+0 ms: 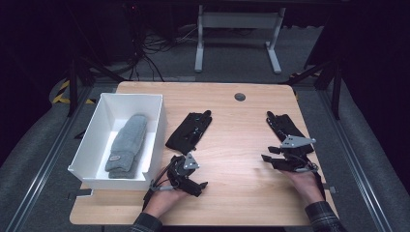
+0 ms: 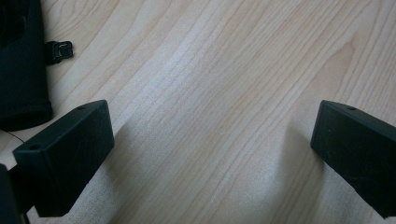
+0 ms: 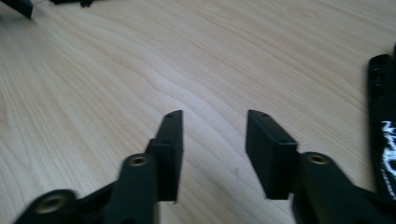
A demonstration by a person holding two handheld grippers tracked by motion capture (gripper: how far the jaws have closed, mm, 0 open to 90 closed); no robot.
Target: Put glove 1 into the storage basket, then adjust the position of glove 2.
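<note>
2 black fabric gloves are laid on the pale wooden table (image 1: 241,159): the left glove (image 1: 189,131) beside the empty, wide-open left gripper (image 2: 212,140), the right glove (image 1: 284,126) partly hidden behind the right gripper (image 3: 214,154), narrowly parted on nothing.

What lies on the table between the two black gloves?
Nothing: in the high view, bare wooden table stretches between the left black glove and the right black glove.
</note>
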